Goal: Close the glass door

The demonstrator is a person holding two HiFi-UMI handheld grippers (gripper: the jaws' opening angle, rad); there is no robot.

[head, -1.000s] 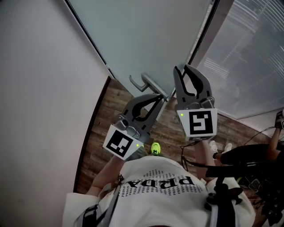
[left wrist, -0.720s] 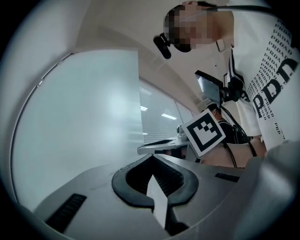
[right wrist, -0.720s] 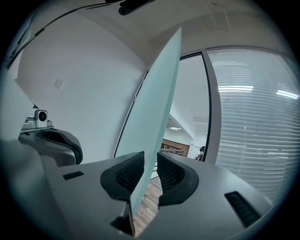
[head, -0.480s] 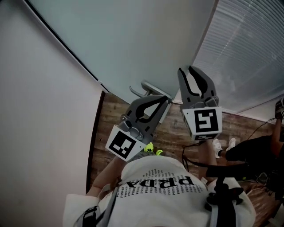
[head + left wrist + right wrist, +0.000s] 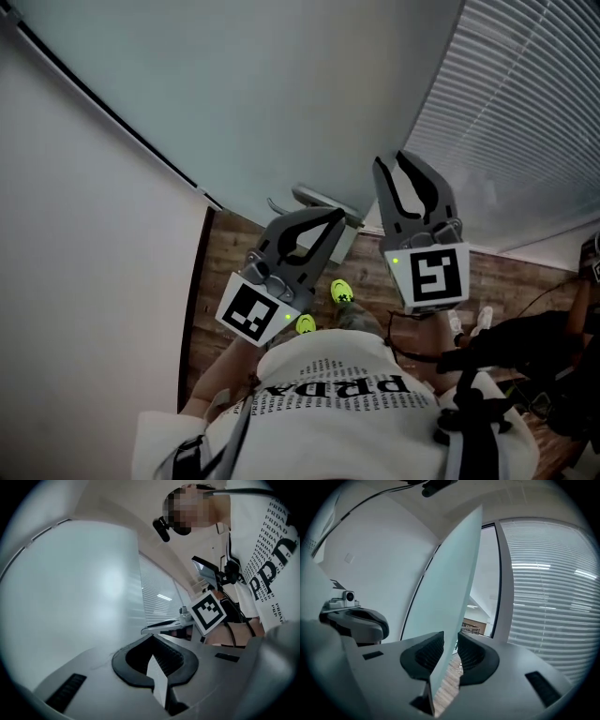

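Now I'm holding the right gripper (image 5: pixel 392 162) with jaws parted astride the edge of the pale frosted glass door (image 5: pixel 281 84). The left gripper (image 5: pixel 335 218) is hovering clenched just beside the grey metal lever handle (image 5: pixel 311 198).

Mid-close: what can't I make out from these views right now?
Handle: head view, partly behind the left gripper.
Right gripper against the glass door: right gripper view, jaws slightly apart round the door's edge, contact too fine to tell.
Room beyond the opening: right gripper view, too small.
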